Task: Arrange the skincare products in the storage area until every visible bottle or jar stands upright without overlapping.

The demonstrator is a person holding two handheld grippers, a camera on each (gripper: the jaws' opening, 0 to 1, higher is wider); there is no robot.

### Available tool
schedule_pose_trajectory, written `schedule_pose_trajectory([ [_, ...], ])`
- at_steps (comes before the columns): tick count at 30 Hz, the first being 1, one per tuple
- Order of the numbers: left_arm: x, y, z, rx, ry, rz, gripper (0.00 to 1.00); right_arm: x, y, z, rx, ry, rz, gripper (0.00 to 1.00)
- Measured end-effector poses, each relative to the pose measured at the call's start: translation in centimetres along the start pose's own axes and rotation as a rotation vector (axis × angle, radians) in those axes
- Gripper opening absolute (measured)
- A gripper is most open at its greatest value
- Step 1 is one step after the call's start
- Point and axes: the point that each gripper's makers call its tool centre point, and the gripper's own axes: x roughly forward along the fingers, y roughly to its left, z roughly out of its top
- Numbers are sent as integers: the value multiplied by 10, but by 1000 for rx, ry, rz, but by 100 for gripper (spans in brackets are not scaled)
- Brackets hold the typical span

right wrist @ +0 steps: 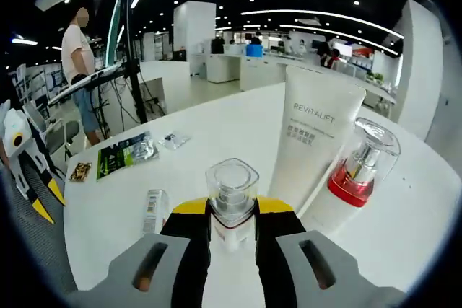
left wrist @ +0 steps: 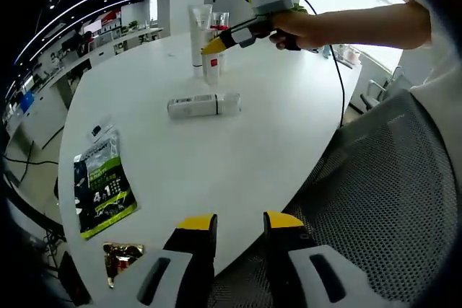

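Upright group crowded; one bottle lying flat

On the white table (left wrist: 238, 149), your right gripper (right wrist: 232, 216) is clamped on a clear-capped bottle (right wrist: 232, 196) just beside the tall Revitalift tube (right wrist: 314, 138) and the red-based pump bottle (right wrist: 361, 164); release it tilted or swing wide and you could topple either one. Your left gripper (left wrist: 238, 227) hangs at the near edge, jaws apart and empty. The white bottle (left wrist: 203, 104) lies on its side mid-table; gripped off-centre, it may roll away.
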Motion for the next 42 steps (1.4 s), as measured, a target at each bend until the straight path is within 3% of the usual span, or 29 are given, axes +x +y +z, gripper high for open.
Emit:
schedule_pose_trajectory([
  [12,1,1,-5,0,30,8,26,3,-2,-2,-58,-22,11,21],
  [22,0,4,-7,4,37,20,26,8,-8,1,-40,-30,-4,22],
  [29,1,4,-8,8,43,18,26,7,-4,-5,-44,-10,12,25],
  [35,1,4,-9,7,49,17,26,9,-4,-20,-23,38,2,25],
  [38,1,4,-10,8,56,17,26,11,-8,-29,-68,89,-18,21],
  [42,1,4,-11,9,61,17,26,11,-10,-25,-33,75,-14,21],
])
